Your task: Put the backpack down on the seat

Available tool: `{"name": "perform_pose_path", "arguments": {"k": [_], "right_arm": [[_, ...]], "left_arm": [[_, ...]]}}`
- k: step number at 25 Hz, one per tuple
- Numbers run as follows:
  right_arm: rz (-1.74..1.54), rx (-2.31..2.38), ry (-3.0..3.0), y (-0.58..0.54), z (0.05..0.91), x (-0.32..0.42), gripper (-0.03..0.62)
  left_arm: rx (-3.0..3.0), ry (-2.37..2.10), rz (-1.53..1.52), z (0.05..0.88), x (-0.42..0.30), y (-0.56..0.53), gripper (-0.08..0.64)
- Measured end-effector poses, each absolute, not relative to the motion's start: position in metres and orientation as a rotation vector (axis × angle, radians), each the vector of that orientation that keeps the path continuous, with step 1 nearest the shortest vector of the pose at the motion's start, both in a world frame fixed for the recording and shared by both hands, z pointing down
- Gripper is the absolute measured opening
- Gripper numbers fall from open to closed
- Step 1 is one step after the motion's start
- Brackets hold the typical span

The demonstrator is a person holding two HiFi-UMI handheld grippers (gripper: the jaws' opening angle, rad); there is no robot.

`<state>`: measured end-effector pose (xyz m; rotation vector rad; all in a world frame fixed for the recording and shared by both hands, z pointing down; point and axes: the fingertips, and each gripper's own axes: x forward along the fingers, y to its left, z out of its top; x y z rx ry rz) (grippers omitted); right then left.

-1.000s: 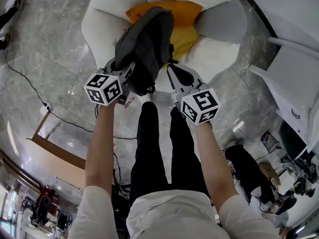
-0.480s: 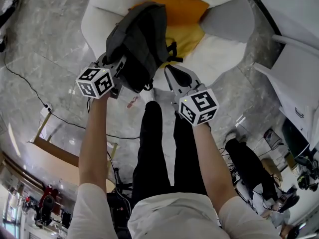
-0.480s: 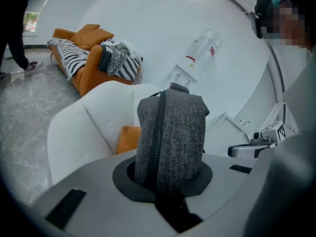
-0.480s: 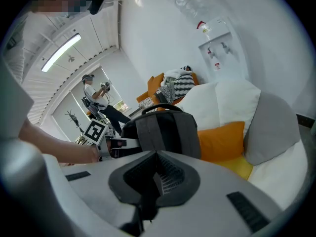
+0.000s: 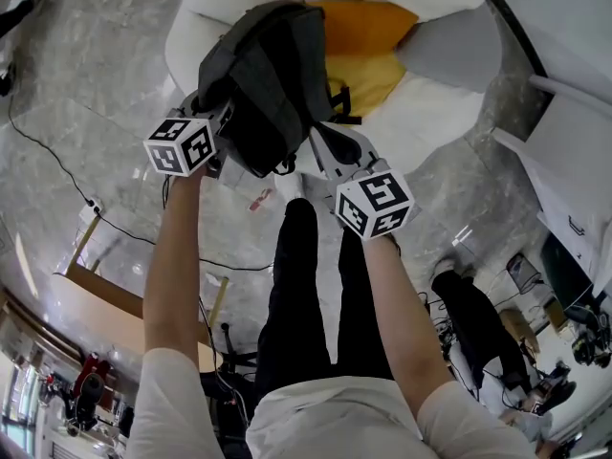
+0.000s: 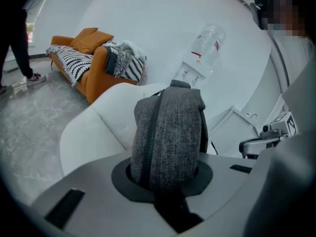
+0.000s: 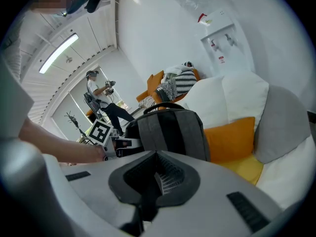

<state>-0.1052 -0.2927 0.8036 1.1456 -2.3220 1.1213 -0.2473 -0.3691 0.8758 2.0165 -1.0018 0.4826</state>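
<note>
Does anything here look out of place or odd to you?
Nothing looks spilled or broken. The one odd sight is the grey backpack, which hangs tilted from the left claw over the white armchair, not set down yet. The right claw is shut and empty.

Bright, even indoor light. All three views are fisheye, with lines bowing, and the gripper views' corners go black. Pale reflections sheen the floor (image 5: 76, 94) in the head view. A ceiling strip (image 7: 57, 53) glows at the upper left of the right gripper view. The backpack (image 5: 273, 84) reads dark, its folds in shadow.
</note>
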Motion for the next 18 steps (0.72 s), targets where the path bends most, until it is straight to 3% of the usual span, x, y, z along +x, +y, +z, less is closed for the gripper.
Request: {"name": "perform_pose_path", "arguments": {"k": [18], "right_arm": [[1.134,1.109,-2.303,-0.295,0.824,-0.137,0.023]], "left_arm": [[1.939,-1.092,0.571,0.930,-0.302,-0.408,0.205]]}}
